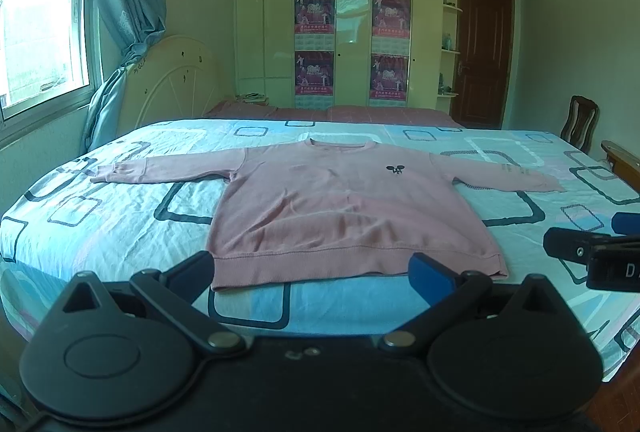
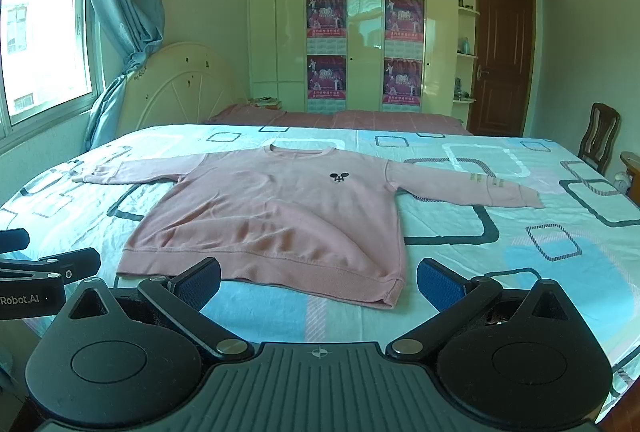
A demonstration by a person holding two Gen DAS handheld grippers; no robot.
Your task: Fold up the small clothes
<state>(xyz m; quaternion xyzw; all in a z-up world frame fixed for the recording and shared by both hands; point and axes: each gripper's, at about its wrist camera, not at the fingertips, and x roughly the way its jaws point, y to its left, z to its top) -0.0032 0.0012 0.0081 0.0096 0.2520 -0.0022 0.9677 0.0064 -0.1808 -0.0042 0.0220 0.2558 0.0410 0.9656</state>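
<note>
**Claws spread wide above a flat sweatshirt, nothing gripped yet**

Both claws are released and empty. The left claw (image 1: 312, 270) hangs over the near edge of the bed (image 1: 120, 216) with its jaws spread to either side of the hem; the right claw (image 2: 318, 280) does the same further toward the garment's right corner. The pink sweatshirt (image 1: 340, 208) lies face up on the patterned bedsheet (image 2: 520, 232), sleeves stretched out to both sides, collar pointing away toward the wardrobe (image 2: 360, 32).

Folding looks not yet begun. The main risk, as I judge it, is the sheet: it is soft and wrinkled, so a claw closing low on the hem could pinch bedsheet along with knit and drag both. A grip on only the top layer would let the back layer lag and bunch. Uneven lifting between the two claws could skew the fold, and the long sleeves may trail or twist underneath.
</note>
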